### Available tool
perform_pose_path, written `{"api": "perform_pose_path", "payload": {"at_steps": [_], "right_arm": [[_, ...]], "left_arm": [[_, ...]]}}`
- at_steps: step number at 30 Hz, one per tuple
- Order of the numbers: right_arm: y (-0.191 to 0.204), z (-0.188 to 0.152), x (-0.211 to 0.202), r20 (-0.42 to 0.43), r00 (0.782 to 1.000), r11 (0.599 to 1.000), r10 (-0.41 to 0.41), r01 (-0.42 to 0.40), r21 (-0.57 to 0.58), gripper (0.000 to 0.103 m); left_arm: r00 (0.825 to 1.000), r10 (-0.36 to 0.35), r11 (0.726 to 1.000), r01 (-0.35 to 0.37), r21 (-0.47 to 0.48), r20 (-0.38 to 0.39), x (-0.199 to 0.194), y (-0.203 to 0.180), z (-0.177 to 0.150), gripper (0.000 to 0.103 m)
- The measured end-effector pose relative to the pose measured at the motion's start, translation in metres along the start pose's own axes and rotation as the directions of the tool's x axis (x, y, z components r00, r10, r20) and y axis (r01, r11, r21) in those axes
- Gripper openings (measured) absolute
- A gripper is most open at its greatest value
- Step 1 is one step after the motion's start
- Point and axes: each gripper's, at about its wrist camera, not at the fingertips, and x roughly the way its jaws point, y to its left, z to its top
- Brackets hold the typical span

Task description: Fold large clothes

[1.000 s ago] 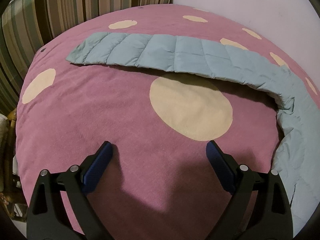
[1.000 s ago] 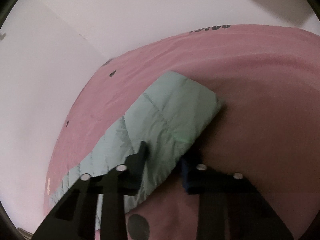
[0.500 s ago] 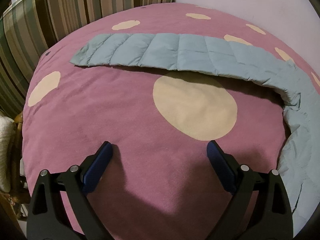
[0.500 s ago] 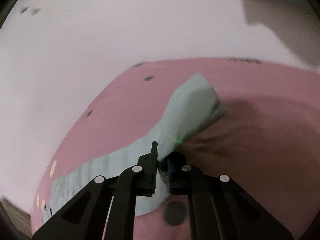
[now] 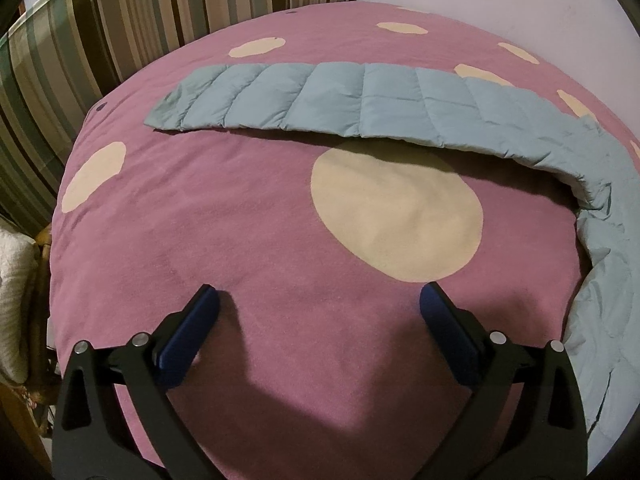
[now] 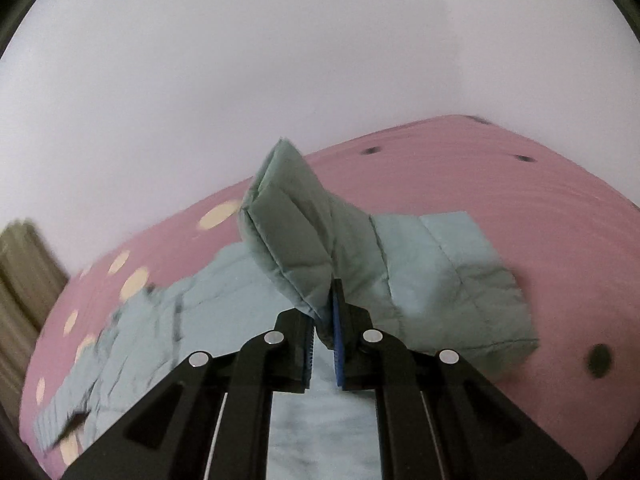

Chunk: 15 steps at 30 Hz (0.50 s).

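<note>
A pale blue quilted jacket (image 5: 360, 104) lies on a pink bedspread (image 5: 224, 216) with cream dots. One long sleeve stretches across the far part of the bed in the left wrist view, and the body runs down the right edge. My left gripper (image 5: 316, 304) is open and empty, low over the bare bedspread, well short of the sleeve. In the right wrist view my right gripper (image 6: 324, 320) is shut on the end of the other sleeve (image 6: 292, 236), which stands lifted above the jacket body (image 6: 440, 280).
A striped pillow or headboard (image 5: 120, 20) stands at the far left of the bed. A white wall (image 6: 320, 60) runs behind the bed. A wicker piece with a white cloth (image 5: 16, 292) sits beside the bed's left edge.
My right gripper closed on the sleeve end, lifted it and swung it left over the jacket body. My left gripper stayed open and drifted slightly over the bedspread.
</note>
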Motion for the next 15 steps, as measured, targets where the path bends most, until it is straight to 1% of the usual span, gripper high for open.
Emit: {"api": "perform_pose_path", "payload": {"at_steps": [2,5,6,11,15], "right_arm": [[0.036,-0.006,0.013,-0.027,0.999,0.997,0.035,-0.037,-0.062,0.008],[0.078,-0.023,0.028,-0.072,0.994,0.988,0.078,-0.087,-0.131,0.008],[0.087,-0.031,0.025,-0.081,0.993,0.984,0.086,-0.097,-0.148,0.008],[0.143,-0.058,0.045,-0.155,0.98,0.956,0.124,-0.161,-0.247,0.008],[0.172,-0.077,0.057,-0.203,0.969,0.933,0.14,-0.198,-0.301,0.008]], "left_arm": [[1.0,0.0,1.0,0.0,0.0,0.0,0.0,0.0,0.0,0.101],[1.0,-0.002,1.0,0.002,-0.001,-0.001,0.0,0.0,0.0,0.101],[1.0,-0.004,1.0,0.004,-0.002,-0.001,0.0,0.001,0.0,0.101],[1.0,-0.007,1.0,0.007,-0.005,-0.002,0.0,0.002,0.0,0.101],[1.0,-0.007,1.0,0.007,-0.006,-0.001,0.0,0.001,0.0,0.101]]}}
